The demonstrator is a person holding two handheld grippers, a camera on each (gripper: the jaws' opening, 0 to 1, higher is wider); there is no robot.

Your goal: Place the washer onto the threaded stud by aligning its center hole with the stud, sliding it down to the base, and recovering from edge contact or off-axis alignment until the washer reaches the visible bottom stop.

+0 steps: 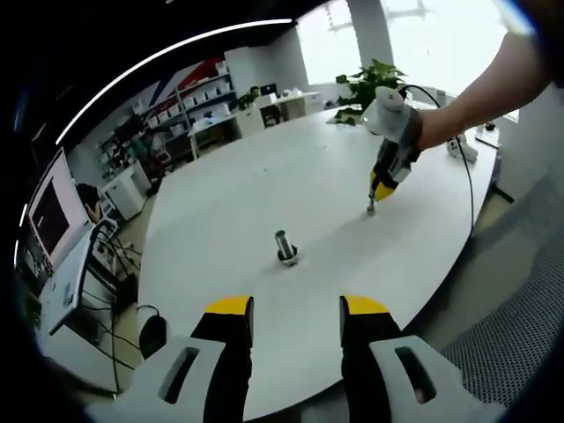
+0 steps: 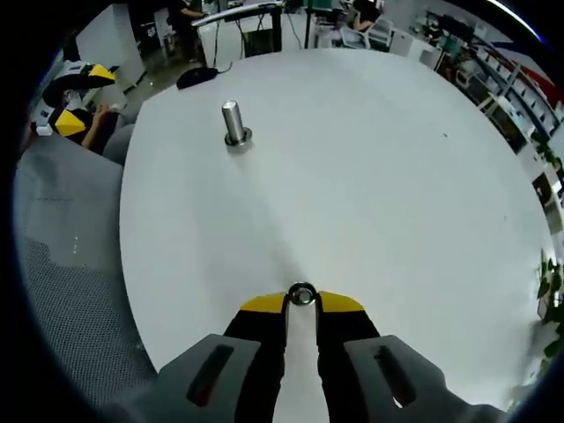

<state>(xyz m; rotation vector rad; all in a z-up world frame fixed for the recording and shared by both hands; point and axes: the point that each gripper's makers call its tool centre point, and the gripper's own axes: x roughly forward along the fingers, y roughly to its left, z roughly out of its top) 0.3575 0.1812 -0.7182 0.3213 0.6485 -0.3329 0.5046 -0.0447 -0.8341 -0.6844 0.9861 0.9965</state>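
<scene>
Right gripper view: right gripper pinches the washer at its tips on the white table; threaded stud upright, well apart, far left. Left gripper jaws wide, empty.

No legible text, label, brand, number or sign is showing in either view. The monitor at the edge of the left gripper view is displaying a dark red screen, but any characters on it are too small and blurred to read. The shelves beyond the desk are carrying boxes with no readable markings.
</scene>
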